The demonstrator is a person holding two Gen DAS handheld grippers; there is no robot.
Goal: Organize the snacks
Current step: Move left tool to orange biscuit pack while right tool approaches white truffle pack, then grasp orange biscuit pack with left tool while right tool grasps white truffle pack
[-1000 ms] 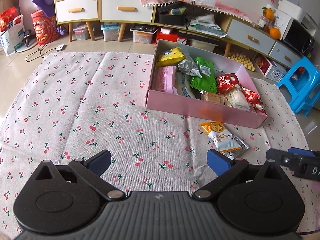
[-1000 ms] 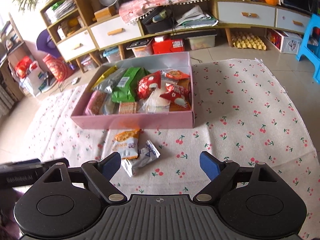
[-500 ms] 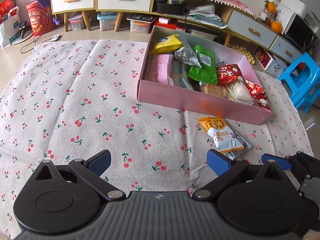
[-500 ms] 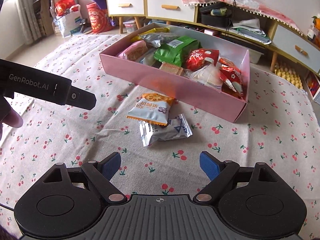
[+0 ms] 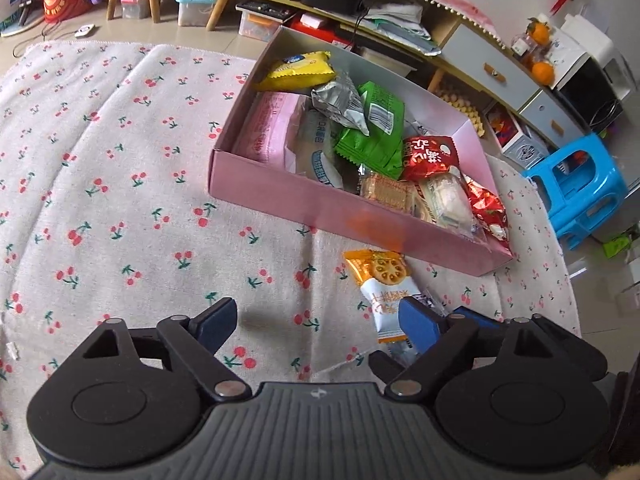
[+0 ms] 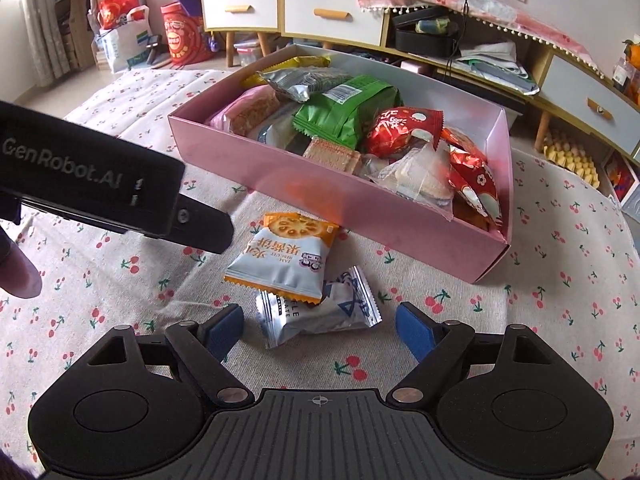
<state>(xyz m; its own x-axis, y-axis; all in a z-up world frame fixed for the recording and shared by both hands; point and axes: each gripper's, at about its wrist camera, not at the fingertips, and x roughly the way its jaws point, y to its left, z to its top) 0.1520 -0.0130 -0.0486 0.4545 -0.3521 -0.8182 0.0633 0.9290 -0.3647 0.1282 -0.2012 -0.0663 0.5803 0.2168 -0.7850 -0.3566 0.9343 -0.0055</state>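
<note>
Both the left gripper (image 5: 320, 320) and right gripper (image 6: 318, 326) hang spread and empty over two loose packets, an orange biscuit packet (image 6: 286, 254) overlapping a silver wafer packet (image 6: 320, 314), just beside the pink box (image 6: 360, 204), so picking one up likely comes next.

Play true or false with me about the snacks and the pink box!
1. Two snack packets lie on the cloth outside the pink box. True: the orange biscuit packet and the silver packet.
2. The orange biscuit packet lies partly on top of the silver packet. True.
3. The pink box is empty. False: it holds many snacks, such as the green packet.
4. The right hand-held gripper is squeezing the silver packet. False: it is open, with the packet between its fingers.
5. The left hand-held gripper is open. True.
</note>
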